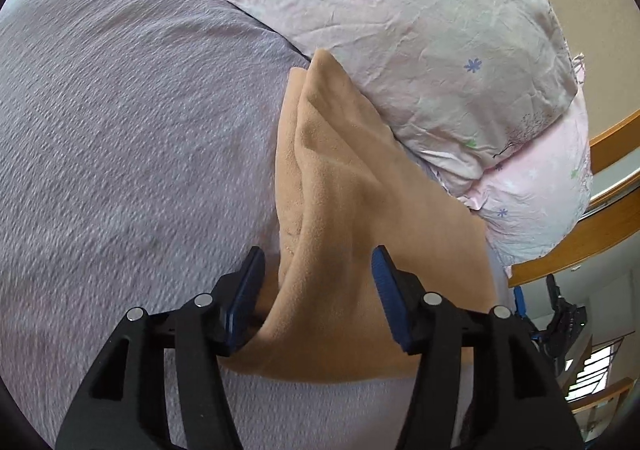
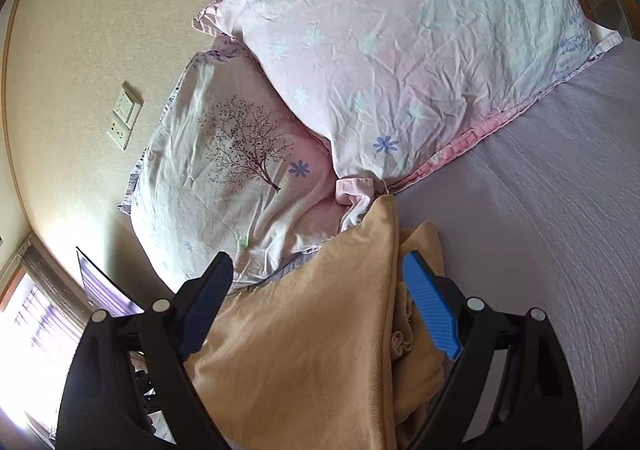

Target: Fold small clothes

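Note:
A tan fleece garment (image 1: 340,209) lies folded on the lilac bed sheet (image 1: 120,129), its far tip against the pillows. My left gripper (image 1: 318,262) is open, its blue-padded jaws standing either side of a raised fold of the cloth. In the right wrist view the same tan garment (image 2: 312,330) fills the space between the jaws of my right gripper (image 2: 318,270), which is open. The cloth's folded layers show beside the right finger (image 2: 430,310). Neither gripper pinches the cloth.
Two pink floral pillows (image 2: 380,49) (image 2: 240,161) lie stacked at the head of the bed, touching the garment's tip. A beige wall with a switch and socket (image 2: 125,115) is behind. A wooden bed frame (image 1: 580,246) shows at right. The lilac sheet (image 2: 540,209) spreads to the right.

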A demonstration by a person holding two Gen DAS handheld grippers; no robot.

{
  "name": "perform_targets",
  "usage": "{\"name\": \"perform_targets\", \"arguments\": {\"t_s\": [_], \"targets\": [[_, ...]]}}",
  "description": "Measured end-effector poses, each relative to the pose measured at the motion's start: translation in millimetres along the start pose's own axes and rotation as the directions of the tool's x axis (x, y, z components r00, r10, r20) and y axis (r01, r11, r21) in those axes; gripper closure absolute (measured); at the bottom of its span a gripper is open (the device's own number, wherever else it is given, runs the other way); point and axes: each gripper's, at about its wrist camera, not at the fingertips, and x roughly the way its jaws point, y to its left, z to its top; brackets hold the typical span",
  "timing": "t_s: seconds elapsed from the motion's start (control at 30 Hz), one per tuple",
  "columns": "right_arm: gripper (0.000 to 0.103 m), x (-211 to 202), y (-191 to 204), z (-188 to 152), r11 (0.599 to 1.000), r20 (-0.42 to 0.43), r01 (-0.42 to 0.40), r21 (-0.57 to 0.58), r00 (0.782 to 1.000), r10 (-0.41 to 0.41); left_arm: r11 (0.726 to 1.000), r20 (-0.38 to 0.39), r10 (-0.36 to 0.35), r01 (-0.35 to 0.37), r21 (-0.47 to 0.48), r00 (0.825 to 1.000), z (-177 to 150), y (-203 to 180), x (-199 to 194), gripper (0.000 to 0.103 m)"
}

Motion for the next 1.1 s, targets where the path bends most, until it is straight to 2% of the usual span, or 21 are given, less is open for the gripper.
{"name": "perform_targets", "arguments": {"t_s": [0.03, 0.07, 0.1, 0.17, 0.23, 0.3, 0.37, 0.43, 0.5, 0.53, 0.57, 0.63, 0.7, 0.73, 0.77, 0.8, 0.83, 0.9, 0.97, 1.03, 1.1], "targets": [[0.016, 0, 1, -1, 1.000, -0.003, -0.005, 0.000, 1.000, 0.005, 1.000, -0.024, -0.010, 0.010, -0.016, 1.000, 1, -1, 6, 0.084], [0.016, -1, 2, -1, 1.000, -0.005, -0.008, -0.001, 1.000, 0.008, 0.998, -0.057, -0.034, 0.031, -0.057, 0.998, 1, 2, 15, 0.085], [0.016, -2, 3, -2, 1.000, -0.004, -0.007, -0.003, 1.000, 0.007, 0.994, -0.041, -0.056, 0.052, -0.091, 0.998, 2, 4, 16, 0.087], [0.016, -4, 3, -2, 1.000, 0.014, 0.009, -0.006, 1.000, -0.009, 0.995, -0.031, -0.056, 0.053, -0.085, 0.998, 5, -8, 13, 0.089], [0.016, -7, 2, 0, 1.000, 0.028, 0.019, -0.001, 0.999, -0.019, 0.997, -0.009, -0.072, 0.072, -0.029, 0.997, 10, -34, 3, 0.090], [0.016, -11, 0, 2, 1.000, 0.048, 0.028, 0.010, 0.998, -0.029, 0.990, 0.000, -0.128, 0.128, 0.058, 0.992, 16, -80, -6, 0.090], [0.016, -14, -1, 3, 0.999, 0.067, 0.042, 0.019, 0.997, -0.044, 0.969, -0.029, -0.182, 0.184, 0.165, 0.983, 13, -133, -3, 0.090], [0.016, -18, -7, 6, 0.997, 0.088, 0.064, 0.032, 0.994, -0.067, 0.929, -0.095, -0.237, 0.254, 0.271, 0.967, -2, -193, 14, 0.090], [0.016, -20, -15, 8, 0.994, 0.100, 0.096, 0.048, 0.990, -0.101, 0.883, -0.192, -0.276, 0.327, 0.337, 0.942, -26, -243, 46, 0.090], [0.016, -21, -19, 9, 0.993, 0.102, 0.107, 0.057, 0.988, -0.113, 0.864, -0.242, -0.272, 0.347, 0.365, 0.931, -40, -264, 66, 0.089], [0.016, -21, -23, 10, 0.991, 0.102, 0.120, 0.067, 0.987, -0.126, 0.846, -0.307, -0.266, 0.374, 0.380, 0.914, -55, -283, 89, 0.089], [0.016, -22, -34, 13, 0.985, 0.098, 0.145, 0.092, 0.983, -0.153, 0.815, -0.430, -0.266, 0.439, 0.378, 0.863, -78, -304, 125, 0.086], [0.016, -22, -44, 14, 0.981, 0.088, 0.156, 0.117, 0.982, -0.167, 0.816, -0.469, -0.296, 0.475, 0.328, 0.832, -82, -303, 138, 0.081], [0.016, -22, -48, 15, 0.980, 0.081, 0.150, 0.131, 0.984, -0.161, 0.807, -0.469, -0.358, 0.520, 0.279, 0.807, -79, -295, 135, 0.081], [0.016, -22, -51, 16, 0.980, 0.076, 0.141, 0.140, 0.985, -0.152, 0.800, -0.460, -0.384, 0.537, 0.266, 0.800, -75, -291, 131, 0.080], [0.017, -23, -54, 17, 0.981, 0.069, 0.120, 0.150, 0.989, -0.132, 0.800, -0.426, -0.395, 0.533, 0.277, 0.814, -68, -282, 119, 0.072], [0.017, -25, -54, 17, 0.984, 0.063, 0.100, 0.150, 0.992, -0.110, 0.807, -0.386, -0.389, 0.512, 0.296, 0.837, -62, -272, 107, 0.052], [0.021, -34, -50, 17, 0.990, 0.039, 0.040, 0.133, 0.998, -0.045, 0.830, -0.301, -0.355, 0.446, 0.334, 0.885, -50, -247, 81, 0.034], [0.022, -45, -42, 10, 0.995, 0.011, 0.003, 0.096, 1.000, -0.004, 0.844, -0.246, -0.306, 0.382, 0.378, 0.920, -41, -227, 64, 0.034], [0.023, -55, -33, 2, 0.999, -0.033, 0.008, 0.050, 0.999, -0.006, 0.865, -0.203, -0.229, 0.295, 0.405, 0.952, -34, -208, 57, 0.034], [0.022, -53, -32, -1, 0.997, -0.098, 0.056, 0.058, 0.994, -0.050, 0.884, -0.211, -0.179, 0.252, 0.393, 0.961, -29, -198, 68, 0.034]]}}
